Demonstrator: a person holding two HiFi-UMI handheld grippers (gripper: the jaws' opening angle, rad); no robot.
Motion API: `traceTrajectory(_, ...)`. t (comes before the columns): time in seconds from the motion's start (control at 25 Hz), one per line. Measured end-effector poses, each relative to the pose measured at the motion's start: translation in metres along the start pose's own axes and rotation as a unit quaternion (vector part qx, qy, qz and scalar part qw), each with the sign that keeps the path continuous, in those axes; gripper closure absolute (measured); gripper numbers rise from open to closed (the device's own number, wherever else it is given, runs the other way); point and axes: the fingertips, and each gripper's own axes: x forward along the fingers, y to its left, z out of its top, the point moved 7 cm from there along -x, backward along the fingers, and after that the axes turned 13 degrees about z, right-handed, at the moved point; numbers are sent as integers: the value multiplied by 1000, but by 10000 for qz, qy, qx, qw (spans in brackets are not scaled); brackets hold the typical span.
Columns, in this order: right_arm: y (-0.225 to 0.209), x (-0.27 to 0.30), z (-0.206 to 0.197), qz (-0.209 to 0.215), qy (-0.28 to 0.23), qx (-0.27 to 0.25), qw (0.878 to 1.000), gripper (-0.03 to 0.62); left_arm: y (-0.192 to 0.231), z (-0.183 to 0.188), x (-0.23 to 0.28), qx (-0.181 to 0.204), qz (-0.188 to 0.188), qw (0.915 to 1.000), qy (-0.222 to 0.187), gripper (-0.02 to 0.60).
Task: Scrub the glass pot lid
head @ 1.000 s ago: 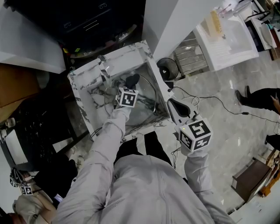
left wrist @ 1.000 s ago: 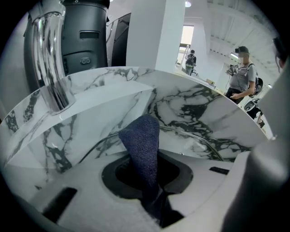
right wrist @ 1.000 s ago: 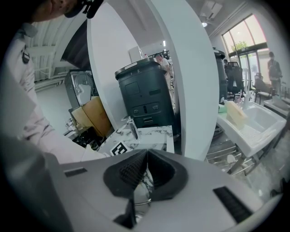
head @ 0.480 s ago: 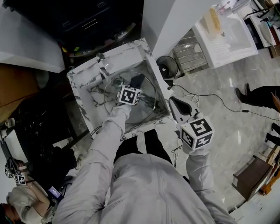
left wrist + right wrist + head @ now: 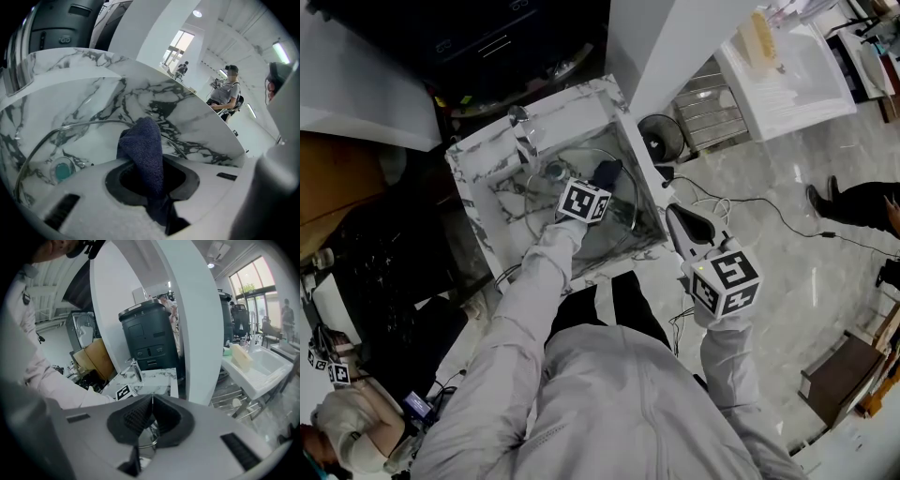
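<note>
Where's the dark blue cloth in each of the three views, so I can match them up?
Head view: the dark blue cloth is near the middle, inside the marble sink.
Left gripper view: centre, clamped in the left gripper.
Right gripper view: not in it.
Shared landmark: the marble sink, also at and.
</note>
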Motion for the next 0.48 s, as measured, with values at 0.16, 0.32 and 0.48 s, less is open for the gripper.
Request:
traceTrajectory(0.16,2,-2,-3,-10,9,27,10000,563,-14,-4,-1,193,-501,9984,188,503)
traceTrajectory(0.32,4,-3,-5,-17,6,32,10000,563,-29,-13,0,391,-974,9934,457,503)
traceTrajectory(0.48,5,-3,-6,-16,7,31,10000,563,-36,-20,0,416,-1284,9886,673,503)
